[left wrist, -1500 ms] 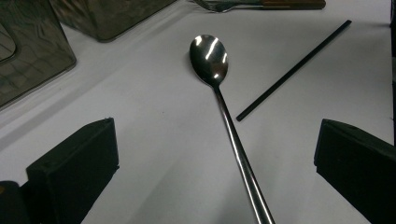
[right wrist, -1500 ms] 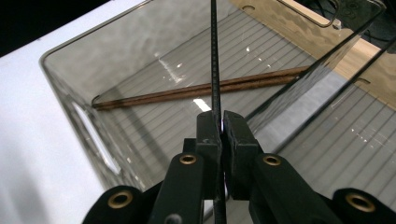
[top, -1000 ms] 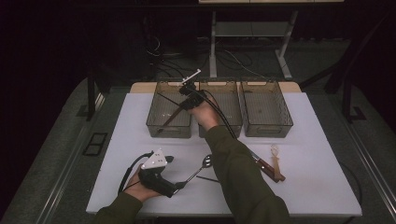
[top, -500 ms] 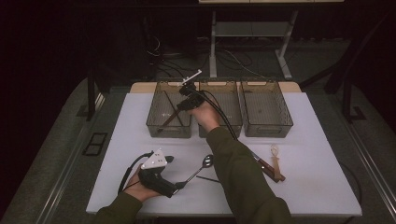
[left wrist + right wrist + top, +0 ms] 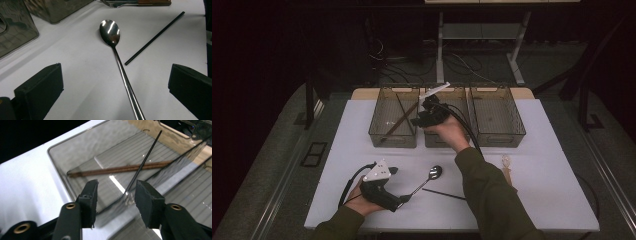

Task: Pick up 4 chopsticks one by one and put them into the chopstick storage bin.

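Note:
Three clear bins stand at the back of the white table. The left bin point(image 5: 384, 136) holds brown chopsticks point(image 5: 398, 125) point(image 5: 120, 170) and a thin black chopstick point(image 5: 404, 111) point(image 5: 143, 161) that leans on its wall. My right gripper point(image 5: 418, 120) point(image 5: 117, 185) hovers over that bin's near right corner. Its jaws have just been opening and stand open, the black chopstick lying free beyond them. My left gripper point(image 5: 404, 198) point(image 5: 116, 75) rests on the table at the front left, wide open, with the handle of a steel spoon point(image 5: 432, 175) point(image 5: 110, 30) between its jaws, untouched.
A second black chopstick point(image 5: 444, 193) point(image 5: 155, 37) lies on the table just right of the spoon. A wooden-handled fork point(image 5: 507, 170) point(image 5: 140, 3) lies farther right. The middle bin point(image 5: 437, 142) and right bin point(image 5: 497, 140) stand beside the left one.
My right gripper has opened and drawn back toward the near right of the left bin. The left hand has stayed still.

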Demonstrator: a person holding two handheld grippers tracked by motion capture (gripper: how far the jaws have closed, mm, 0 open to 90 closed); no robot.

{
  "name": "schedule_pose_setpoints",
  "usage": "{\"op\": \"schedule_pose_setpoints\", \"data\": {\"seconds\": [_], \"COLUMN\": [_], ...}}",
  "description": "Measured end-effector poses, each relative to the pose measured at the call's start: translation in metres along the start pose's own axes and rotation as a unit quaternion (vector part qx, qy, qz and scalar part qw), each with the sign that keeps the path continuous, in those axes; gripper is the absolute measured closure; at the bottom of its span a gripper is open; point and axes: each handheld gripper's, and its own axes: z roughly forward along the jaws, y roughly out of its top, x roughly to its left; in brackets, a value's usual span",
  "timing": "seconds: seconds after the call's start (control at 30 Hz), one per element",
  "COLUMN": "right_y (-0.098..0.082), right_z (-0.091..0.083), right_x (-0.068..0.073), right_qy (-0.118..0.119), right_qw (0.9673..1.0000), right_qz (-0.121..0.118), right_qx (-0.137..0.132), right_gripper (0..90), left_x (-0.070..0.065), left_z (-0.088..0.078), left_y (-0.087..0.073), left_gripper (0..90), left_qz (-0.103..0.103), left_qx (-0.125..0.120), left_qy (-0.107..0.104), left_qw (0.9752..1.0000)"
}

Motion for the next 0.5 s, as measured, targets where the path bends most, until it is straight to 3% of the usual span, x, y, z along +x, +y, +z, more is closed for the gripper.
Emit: {"op": "schedule_pose_setpoints", "data": {"seconds": [0.5], "right_y": [-0.051], "right_z": [-0.044], "right_x": [-0.005], "right_qy": [0.021], "right_qw": [0.999], "right_qz": [-0.034], "right_qx": [-0.02], "right_gripper": [40.5], "left_x": [0.0], "left_z": [0.001], "left_y": [-0.001], "left_gripper": [0.0], "left_qz": [-0.004], "left_qx": [-0.001], "left_qy": [0.004], "left_qw": [1.0]}}
